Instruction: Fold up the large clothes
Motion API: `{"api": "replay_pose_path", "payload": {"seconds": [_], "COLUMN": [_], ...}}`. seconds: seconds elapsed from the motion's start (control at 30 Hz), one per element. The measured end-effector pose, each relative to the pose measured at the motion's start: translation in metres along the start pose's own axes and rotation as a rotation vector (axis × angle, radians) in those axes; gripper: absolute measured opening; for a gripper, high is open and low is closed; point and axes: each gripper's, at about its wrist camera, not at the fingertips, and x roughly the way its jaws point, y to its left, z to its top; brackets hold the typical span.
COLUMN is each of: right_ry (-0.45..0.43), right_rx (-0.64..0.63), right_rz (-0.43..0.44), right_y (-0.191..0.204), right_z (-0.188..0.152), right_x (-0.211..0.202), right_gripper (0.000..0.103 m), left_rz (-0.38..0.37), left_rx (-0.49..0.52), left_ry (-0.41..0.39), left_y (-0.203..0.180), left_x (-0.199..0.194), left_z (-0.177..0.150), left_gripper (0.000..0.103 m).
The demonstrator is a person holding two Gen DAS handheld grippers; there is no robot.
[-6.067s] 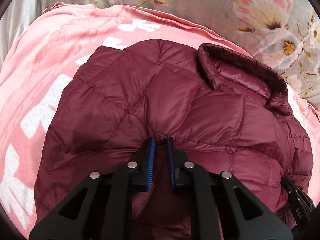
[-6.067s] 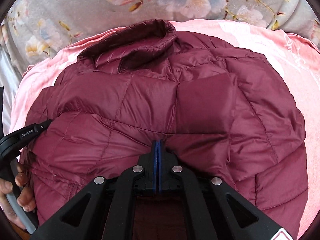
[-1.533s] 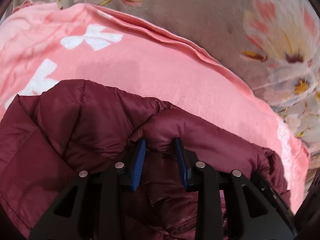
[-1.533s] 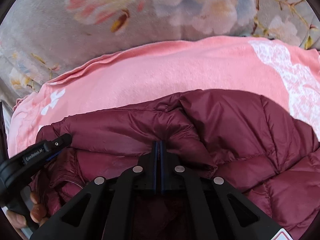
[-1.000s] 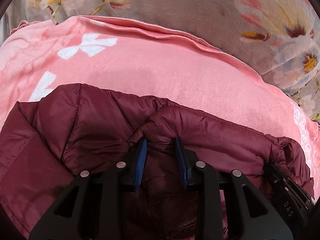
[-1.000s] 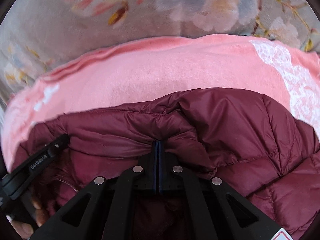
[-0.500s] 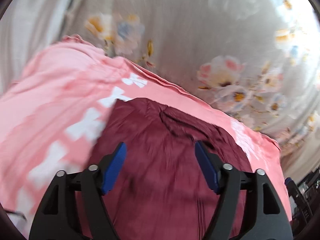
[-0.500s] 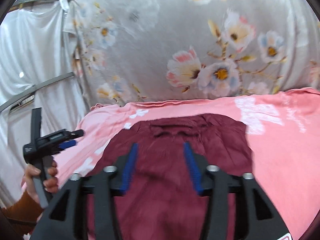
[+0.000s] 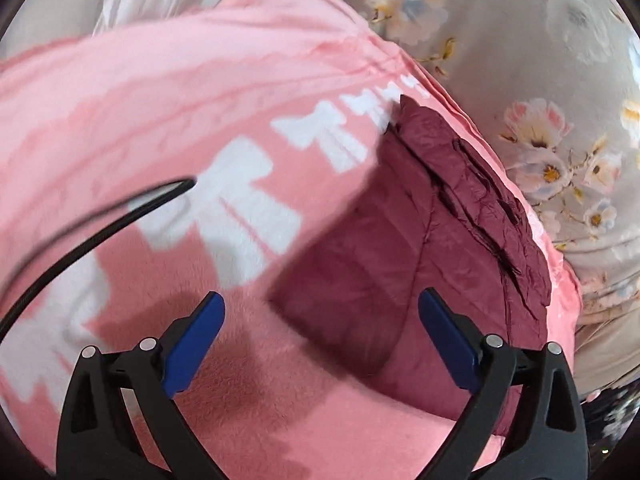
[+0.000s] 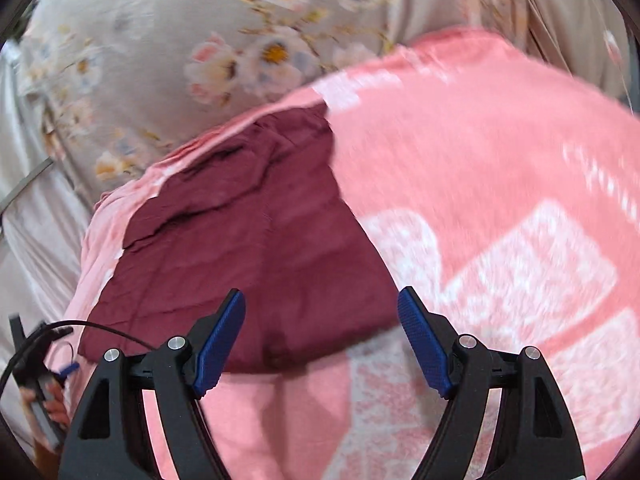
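A maroon quilted jacket [image 9: 432, 248] lies folded into a flat rectangle on the pink blanket [image 9: 160, 92]. In the left wrist view it sits ahead and to the right of my left gripper [image 9: 320, 312], whose jaws are opening wide with nothing between them. In the right wrist view the jacket [image 10: 256, 240] lies ahead and to the left of my right gripper [image 10: 322, 308], whose jaws are also opening and hold nothing. Both grippers hover above the bed, clear of the jacket. The other hand-held gripper and a hand [image 10: 44, 412] show at the lower left of the right wrist view.
The pink blanket [image 10: 500, 200] with white patterns covers the bed. A grey floral sheet [image 9: 540, 80] lies beyond it, and pale curtain fabric [image 10: 24, 208] hangs at the left. A black cable [image 9: 88, 236] arcs across the left wrist view.
Both grippers let go of the jacket's folded edge, opened wide and pulled back from it. The jacket now lies flat and farther away, with each view swung sideways.
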Motion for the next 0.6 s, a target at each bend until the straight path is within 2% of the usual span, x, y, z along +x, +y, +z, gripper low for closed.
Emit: {"api": "replay_pose_path", "payload": {"seconds": [0.07, 0.13, 0.23, 0.27, 0.3, 0.33, 0.37, 0.4, 0.43, 0.47, 0.6], "right_ry": [0.012, 0.009, 0.037, 0.044, 0.051, 0.057, 0.054, 0.046, 0.028, 0.013, -0.058], "right_rx": [0.024, 0.010, 0.001, 0.004, 0.008, 0.014, 0.021, 0.028, 0.031, 0.027, -0.070], "right_rz": [-0.013, -0.031, -0.045, -0.048, -0.055, -0.051, -0.038, -0.032, -0.017, -0.007, 0.044], "right_y": [-0.003, 0.001, 0.006, 0.006, 0.007, 0.007, 0.006, 0.006, 0.009, 0.011, 0.032], "right_z": [-0.001, -0.001, 0.003, 0.002, 0.002, 0.002, 0.002, 0.001, 0.001, 0.000, 0.000], "right_x": [0.007, 0.010, 0.023, 0.024, 0.027, 0.029, 0.028, 0.025, 0.017, 0.009, -0.042], "right_gripper": [0.077, 0.078, 0.076, 0.072, 0.056, 0.035, 0.027, 0.014, 0.008, 0.006, 0.003], "left_rz": [0.006, 0.015, 0.001, 0.003, 0.013, 0.009, -0.013, -0.054, -0.085, -0.089, -0.140], "left_rx": [-0.033, -0.032, -0.063, -0.060, -0.055, -0.050, -0.047, -0.052, -0.066, -0.067, 0.000], "left_ry": [0.007, -0.035, -0.034, -0.032, -0.035, -0.028, -0.008, 0.049, 0.073, 0.065, 0.015], "left_y": [0.008, 0.008, 0.008, 0.006, 0.004, 0.001, 0.000, -0.002, -0.003, -0.004, -0.015], "left_x": [0.010, 0.009, 0.015, 0.017, 0.018, 0.019, 0.021, 0.026, 0.027, 0.023, -0.019], "left_z": [-0.003, -0.002, 0.002, 0.003, 0.004, 0.004, 0.004, 0.003, 0.002, 0.002, 0.001], "left_gripper": [0.095, 0.095, 0.095, 0.094, 0.090, 0.068, 0.034, 0.023, 0.015, 0.009, 0.004]}}
